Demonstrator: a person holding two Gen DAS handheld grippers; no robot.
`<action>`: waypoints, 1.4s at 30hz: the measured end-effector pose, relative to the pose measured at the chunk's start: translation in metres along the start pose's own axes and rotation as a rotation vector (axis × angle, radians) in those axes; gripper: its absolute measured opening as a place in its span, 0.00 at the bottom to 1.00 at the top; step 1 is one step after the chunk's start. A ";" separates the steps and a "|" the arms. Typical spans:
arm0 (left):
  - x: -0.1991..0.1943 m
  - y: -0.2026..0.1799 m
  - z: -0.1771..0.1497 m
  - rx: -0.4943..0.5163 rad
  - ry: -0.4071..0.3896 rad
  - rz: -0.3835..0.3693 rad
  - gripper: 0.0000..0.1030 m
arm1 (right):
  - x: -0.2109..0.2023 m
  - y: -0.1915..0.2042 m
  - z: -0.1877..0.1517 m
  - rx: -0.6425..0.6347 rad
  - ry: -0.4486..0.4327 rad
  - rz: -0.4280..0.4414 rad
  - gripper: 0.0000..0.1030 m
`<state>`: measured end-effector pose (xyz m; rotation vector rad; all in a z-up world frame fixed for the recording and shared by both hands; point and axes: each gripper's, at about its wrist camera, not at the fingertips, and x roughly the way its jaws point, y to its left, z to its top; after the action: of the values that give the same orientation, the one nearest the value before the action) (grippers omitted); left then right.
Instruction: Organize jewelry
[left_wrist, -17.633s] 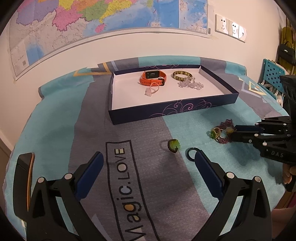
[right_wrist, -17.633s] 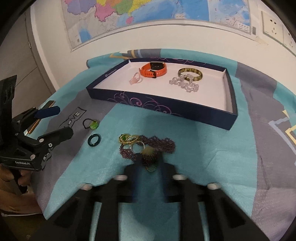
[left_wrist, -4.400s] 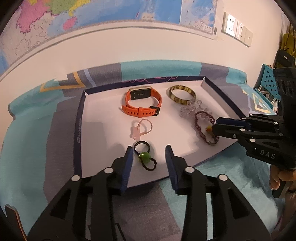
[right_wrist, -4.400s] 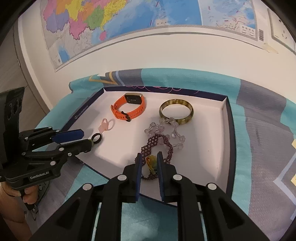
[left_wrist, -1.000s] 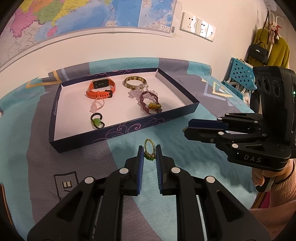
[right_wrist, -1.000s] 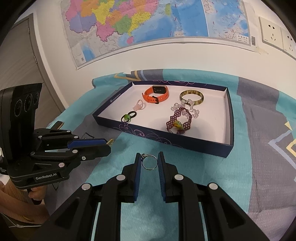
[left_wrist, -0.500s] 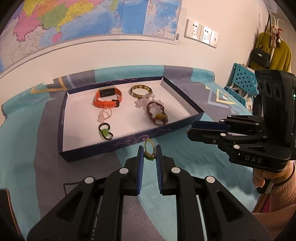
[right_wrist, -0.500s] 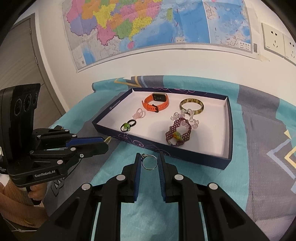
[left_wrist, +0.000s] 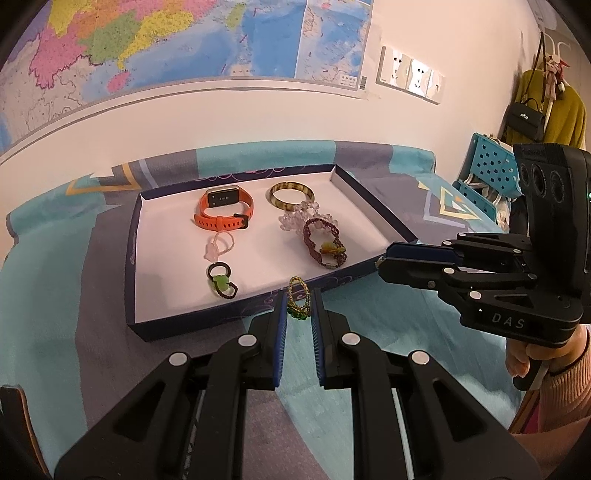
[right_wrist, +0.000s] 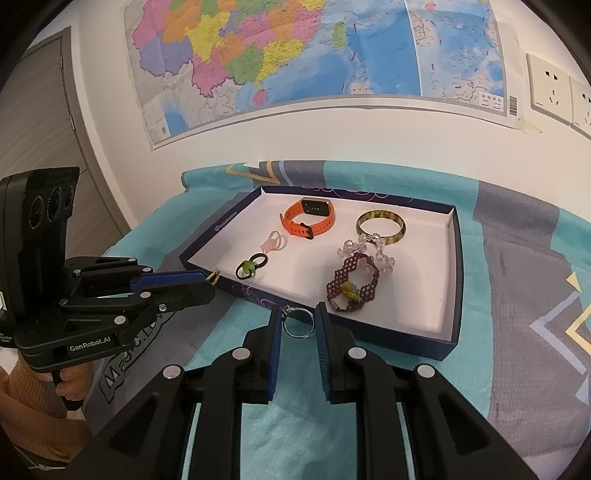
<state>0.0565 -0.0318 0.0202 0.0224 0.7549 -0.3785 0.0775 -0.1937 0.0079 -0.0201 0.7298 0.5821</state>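
Observation:
My left gripper (left_wrist: 298, 301) is shut on a gold and green beaded ring (left_wrist: 297, 295), held in the air just before the near wall of the navy tray (left_wrist: 173, 321). My right gripper (right_wrist: 297, 320) is shut on a silver ring (right_wrist: 297, 325), also near the tray's front wall (right_wrist: 388, 341). The white tray floor holds an orange watch (left_wrist: 224, 210), a tortoiseshell bangle (left_wrist: 291, 195), clear beads (left_wrist: 295, 218), a purple beaded bracelet (left_wrist: 323, 245), a pink charm (left_wrist: 218, 247) and a black ring with a green bead (left_wrist: 221, 282).
The tray lies on a teal and grey cloth (left_wrist: 92, 354) on the table. A map (right_wrist: 295, 55) and wall sockets (left_wrist: 410, 79) are behind it. A blue chair (left_wrist: 487, 173) stands at the right. Each gripper shows in the other's view, left (right_wrist: 212, 277) and right (left_wrist: 380, 262).
Both grippers have moved forward toward the tray, each still carrying its ring. The tray looks larger and closer in both views.

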 end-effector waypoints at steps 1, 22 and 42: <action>0.000 0.000 0.000 0.000 -0.001 0.000 0.13 | 0.000 0.000 0.000 -0.001 0.000 -0.002 0.16; 0.006 0.006 0.014 0.000 -0.010 0.014 0.13 | 0.007 -0.008 0.013 0.006 -0.014 -0.012 0.16; 0.016 0.015 0.024 -0.006 -0.011 0.036 0.13 | 0.014 -0.013 0.022 0.008 -0.014 -0.010 0.16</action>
<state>0.0888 -0.0267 0.0253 0.0281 0.7435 -0.3421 0.1064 -0.1928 0.0133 -0.0118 0.7181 0.5692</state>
